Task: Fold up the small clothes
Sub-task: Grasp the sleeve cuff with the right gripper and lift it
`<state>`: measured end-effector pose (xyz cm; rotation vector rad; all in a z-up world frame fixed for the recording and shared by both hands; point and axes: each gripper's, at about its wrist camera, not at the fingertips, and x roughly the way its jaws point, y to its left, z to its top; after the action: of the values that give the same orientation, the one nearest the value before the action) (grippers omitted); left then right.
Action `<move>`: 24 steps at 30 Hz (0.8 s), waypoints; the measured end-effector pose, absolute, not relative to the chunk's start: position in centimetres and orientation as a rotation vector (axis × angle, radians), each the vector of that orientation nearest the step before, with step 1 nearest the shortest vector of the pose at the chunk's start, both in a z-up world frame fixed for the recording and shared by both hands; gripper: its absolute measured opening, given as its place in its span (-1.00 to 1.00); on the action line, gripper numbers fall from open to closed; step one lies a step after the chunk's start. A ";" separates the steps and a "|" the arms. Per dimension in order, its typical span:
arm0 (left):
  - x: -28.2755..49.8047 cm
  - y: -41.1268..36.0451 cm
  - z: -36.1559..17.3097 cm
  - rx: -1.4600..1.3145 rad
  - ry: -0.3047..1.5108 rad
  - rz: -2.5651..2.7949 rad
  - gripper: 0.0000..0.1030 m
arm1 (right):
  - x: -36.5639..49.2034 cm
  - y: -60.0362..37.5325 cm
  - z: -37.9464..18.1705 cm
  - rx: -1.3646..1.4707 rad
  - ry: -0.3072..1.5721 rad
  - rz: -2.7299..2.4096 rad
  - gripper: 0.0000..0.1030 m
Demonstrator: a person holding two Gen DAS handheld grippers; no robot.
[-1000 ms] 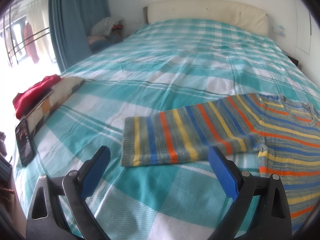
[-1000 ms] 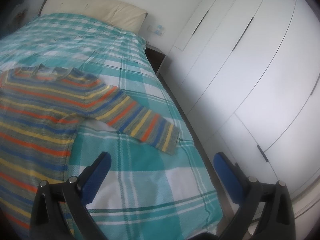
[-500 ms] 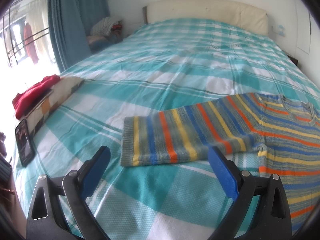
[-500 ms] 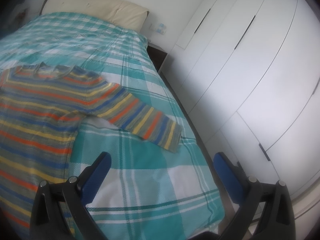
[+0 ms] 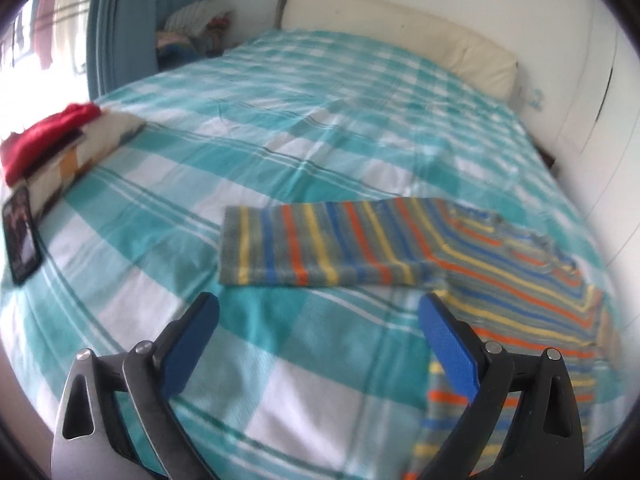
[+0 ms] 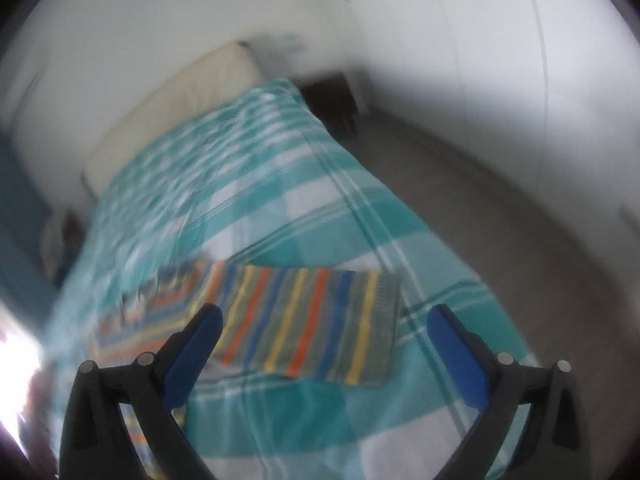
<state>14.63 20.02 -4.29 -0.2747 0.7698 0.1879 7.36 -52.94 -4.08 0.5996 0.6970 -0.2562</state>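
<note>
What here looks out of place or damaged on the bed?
Nothing stands out. The striped sweater lies flat on the bed, both sleeves spread out, not yet folded. A phone and folded clothes sit near the left edge. Both grippers' jaws are open.

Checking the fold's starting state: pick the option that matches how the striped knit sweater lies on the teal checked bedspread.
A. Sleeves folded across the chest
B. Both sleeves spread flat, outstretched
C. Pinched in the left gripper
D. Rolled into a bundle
B: each wrist view shows one sleeve of the striped knit sweater lying flat and straight on the teal checked bedspread, with the left gripper open and empty.
</note>
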 end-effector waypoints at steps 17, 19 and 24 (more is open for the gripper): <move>14.8 19.4 -9.2 -0.161 0.845 0.282 0.96 | 12.8 -54.3 -7.4 0.715 0.824 -0.228 -0.91; 15.2 19.5 -9.1 -0.156 0.842 0.283 0.96 | 14.3 -50.5 -2.6 0.616 0.762 -0.149 -0.91; 15.5 19.5 -8.4 -0.133 0.805 0.302 0.96 | 20.0 -38.4 4.0 0.430 0.745 0.094 -0.91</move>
<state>15.52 19.54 -8.40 -0.1331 0.8047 0.3019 20.02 -38.41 4.02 0.4304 0.7452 0.0936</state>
